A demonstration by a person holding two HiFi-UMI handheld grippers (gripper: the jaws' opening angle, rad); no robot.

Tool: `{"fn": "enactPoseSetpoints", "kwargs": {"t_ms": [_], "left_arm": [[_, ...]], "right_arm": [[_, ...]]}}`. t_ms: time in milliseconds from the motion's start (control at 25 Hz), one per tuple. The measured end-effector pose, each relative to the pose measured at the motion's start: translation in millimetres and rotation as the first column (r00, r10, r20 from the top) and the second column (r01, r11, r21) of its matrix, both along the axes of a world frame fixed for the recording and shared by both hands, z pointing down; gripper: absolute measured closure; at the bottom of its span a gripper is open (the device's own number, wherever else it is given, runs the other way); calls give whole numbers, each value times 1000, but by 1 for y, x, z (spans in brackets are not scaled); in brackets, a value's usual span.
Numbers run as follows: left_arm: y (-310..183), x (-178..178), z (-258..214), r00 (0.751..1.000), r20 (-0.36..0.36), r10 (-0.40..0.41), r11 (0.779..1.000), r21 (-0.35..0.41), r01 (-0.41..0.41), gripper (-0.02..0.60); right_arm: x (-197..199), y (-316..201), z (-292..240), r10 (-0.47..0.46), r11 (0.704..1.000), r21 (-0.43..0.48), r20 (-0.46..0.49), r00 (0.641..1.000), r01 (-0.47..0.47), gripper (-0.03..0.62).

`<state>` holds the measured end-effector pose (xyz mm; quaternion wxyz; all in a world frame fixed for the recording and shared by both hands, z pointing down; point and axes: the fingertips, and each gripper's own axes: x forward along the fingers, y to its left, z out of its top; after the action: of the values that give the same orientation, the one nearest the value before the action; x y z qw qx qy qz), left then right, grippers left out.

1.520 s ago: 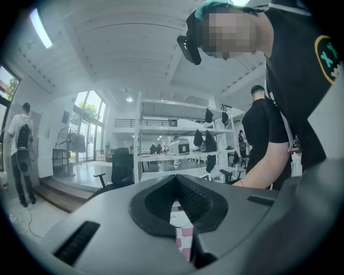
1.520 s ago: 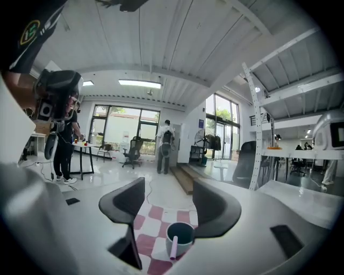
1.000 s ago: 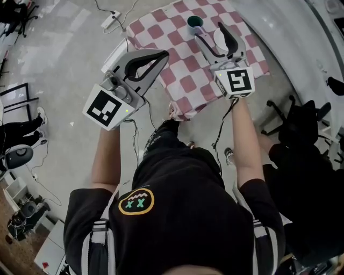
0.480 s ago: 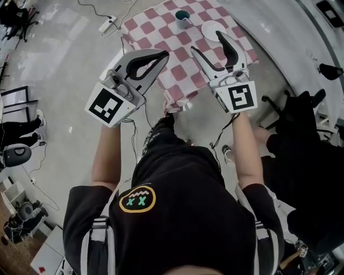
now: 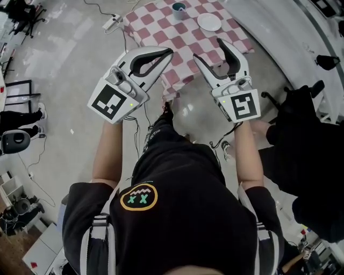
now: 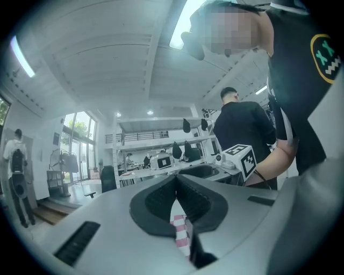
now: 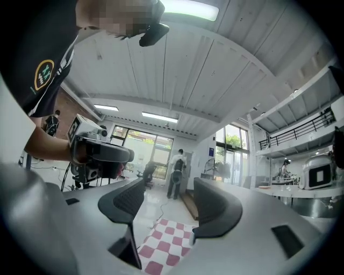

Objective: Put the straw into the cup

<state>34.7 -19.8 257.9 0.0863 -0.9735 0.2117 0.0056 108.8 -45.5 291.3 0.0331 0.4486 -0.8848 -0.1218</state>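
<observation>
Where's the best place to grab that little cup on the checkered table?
The cup stands upright, mouth up, with the white plate to its right. So it is probably best to pinch its round side wall from the near side with the open right gripper.

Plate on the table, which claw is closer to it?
Right. The right claw is just short of the plate; the left claw is farther off, to its left.
</observation>
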Motion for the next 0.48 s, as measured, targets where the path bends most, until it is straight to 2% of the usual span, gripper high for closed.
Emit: {"fn": "enactPoseSetpoints", "kwargs": {"t_ms": [240,360,480], "left_arm": [[76,11,-3,1000,9,-12,1000,15,12,563],[109,13,-4,1000,9,-17,1000,15,16,563],[135,11,-6,1000,13,-21,1000,9,21,563]], "right_arm": [[9,80,-10,-15,1000,25,5,1000,15,329],[8,115,-20,-18,1000,20,58,998,16,363],[8,143,-23,-18,1000,13,66,998,17,397]]}}
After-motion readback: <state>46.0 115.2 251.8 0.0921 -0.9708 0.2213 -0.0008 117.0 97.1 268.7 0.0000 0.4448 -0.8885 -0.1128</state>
